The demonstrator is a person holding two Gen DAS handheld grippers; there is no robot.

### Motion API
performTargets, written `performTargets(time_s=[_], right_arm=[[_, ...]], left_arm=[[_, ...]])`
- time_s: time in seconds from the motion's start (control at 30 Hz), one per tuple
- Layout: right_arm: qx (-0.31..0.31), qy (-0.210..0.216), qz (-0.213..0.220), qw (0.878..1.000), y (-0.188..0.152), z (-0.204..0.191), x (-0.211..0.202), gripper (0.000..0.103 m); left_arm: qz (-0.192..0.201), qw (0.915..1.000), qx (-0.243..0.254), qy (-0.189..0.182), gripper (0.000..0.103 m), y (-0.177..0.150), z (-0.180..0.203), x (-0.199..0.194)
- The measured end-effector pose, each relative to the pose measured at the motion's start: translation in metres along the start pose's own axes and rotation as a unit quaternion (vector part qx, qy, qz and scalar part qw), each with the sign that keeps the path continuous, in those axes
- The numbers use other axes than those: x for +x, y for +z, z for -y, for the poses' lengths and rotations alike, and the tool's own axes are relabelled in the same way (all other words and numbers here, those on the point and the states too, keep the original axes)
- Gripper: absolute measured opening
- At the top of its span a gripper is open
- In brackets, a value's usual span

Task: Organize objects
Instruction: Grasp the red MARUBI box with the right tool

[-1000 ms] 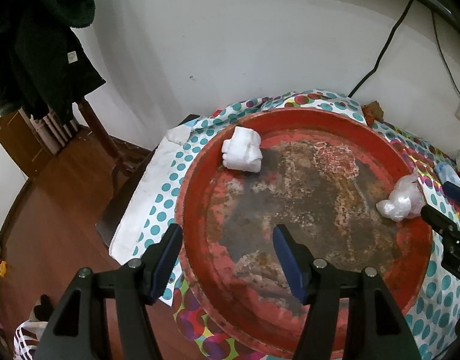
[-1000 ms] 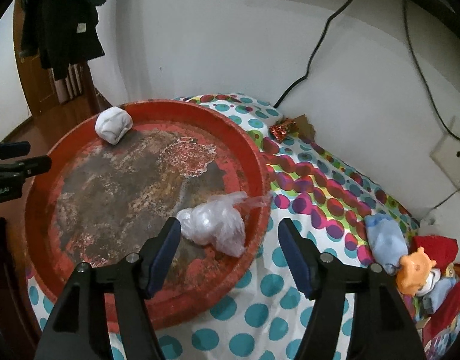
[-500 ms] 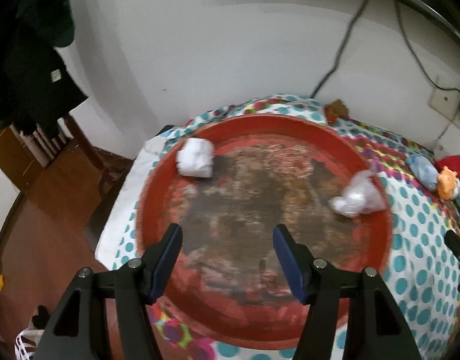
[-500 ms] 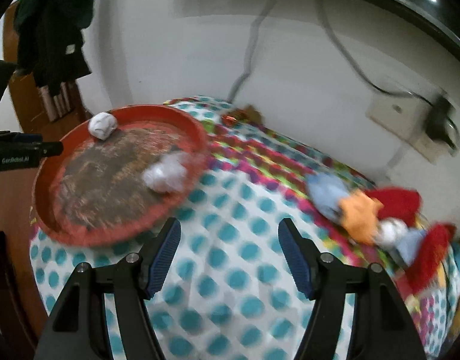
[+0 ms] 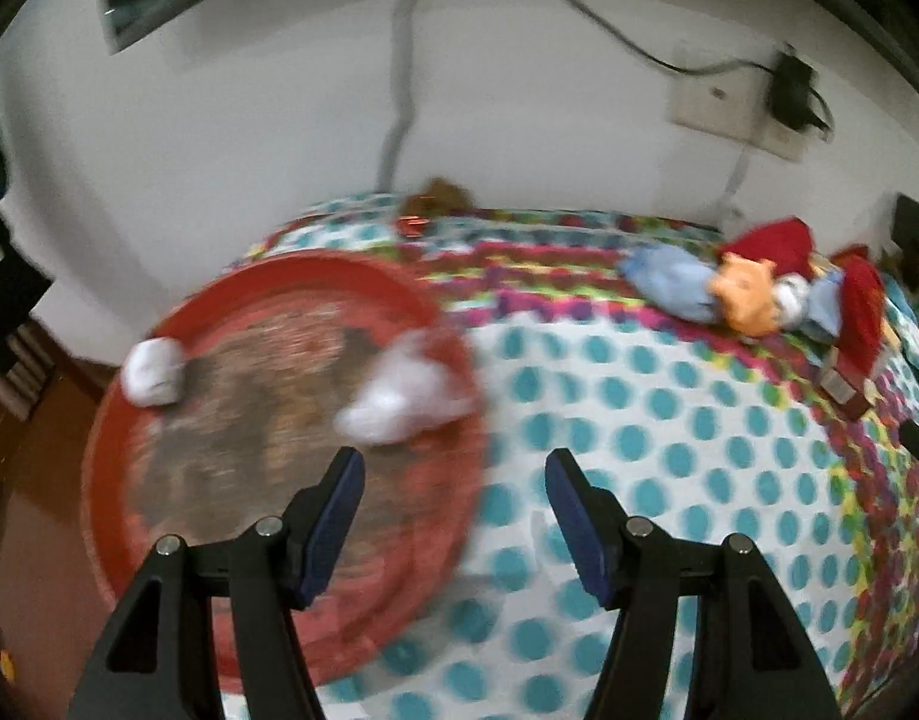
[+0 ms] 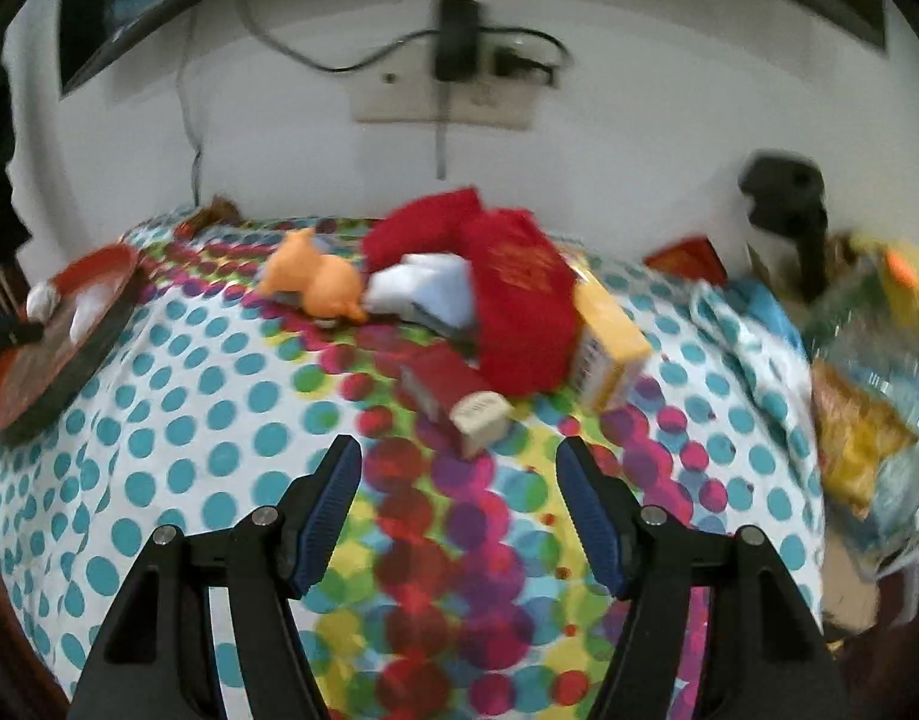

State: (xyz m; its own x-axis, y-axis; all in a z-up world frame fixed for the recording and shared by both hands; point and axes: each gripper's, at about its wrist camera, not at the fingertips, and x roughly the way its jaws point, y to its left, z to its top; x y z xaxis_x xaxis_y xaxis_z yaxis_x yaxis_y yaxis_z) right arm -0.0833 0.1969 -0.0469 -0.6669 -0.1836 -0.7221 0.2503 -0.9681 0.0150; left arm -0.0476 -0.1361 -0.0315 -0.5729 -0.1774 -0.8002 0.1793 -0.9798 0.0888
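Both tongs, left (image 5: 450, 516) and right (image 6: 459, 501), gape empty. The red box (image 6: 453, 397) lies nearest the right tongs, well away from the red tray (image 5: 279, 420). Best straddle its narrow sides, squarely, before closing.

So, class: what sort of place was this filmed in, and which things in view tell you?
Most likely a lived-in room at home, not a lab. A polka-dot cloth covers the table, cluttered with an orange toy and a red packet, and a charger hangs in a wall socket.
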Motion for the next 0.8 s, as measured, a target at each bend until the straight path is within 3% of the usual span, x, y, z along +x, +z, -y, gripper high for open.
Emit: performTargets(time_s=[0.23, 0.43, 0.53, 0.6, 0.8], right_arm=[[-0.032, 0.029, -0.02, 0.999, 0.008, 0.005, 0.043, 0.064], [-0.054, 0.042, -0.039, 0.997, 0.019, 0.004, 0.073, 0.06], [-0.056, 0.055, -0.047, 0.996, 0.022, 0.001, 0.082, 0.049], [-0.046, 0.071, -0.054, 0.995, 0.021, 0.0, 0.086, 0.034], [-0.021, 0.08, -0.056, 0.995, 0.009, -0.005, 0.075, 0.029]], left_arm=[[-0.002, 0.9984, 0.046, -0.033, 0.064, 0.023, 0.075, 0.032], [-0.002, 0.9958, 0.075, -0.053, 0.064, 0.05, 0.11, 0.055], [0.006, 0.9937, 0.101, -0.049, 0.065, 0.064, 0.127, 0.063], [0.016, 0.9918, 0.117, -0.048, 0.065, 0.073, 0.137, 0.067], [0.022, 0.989, 0.131, -0.065, 0.065, 0.095, 0.152, 0.075]])
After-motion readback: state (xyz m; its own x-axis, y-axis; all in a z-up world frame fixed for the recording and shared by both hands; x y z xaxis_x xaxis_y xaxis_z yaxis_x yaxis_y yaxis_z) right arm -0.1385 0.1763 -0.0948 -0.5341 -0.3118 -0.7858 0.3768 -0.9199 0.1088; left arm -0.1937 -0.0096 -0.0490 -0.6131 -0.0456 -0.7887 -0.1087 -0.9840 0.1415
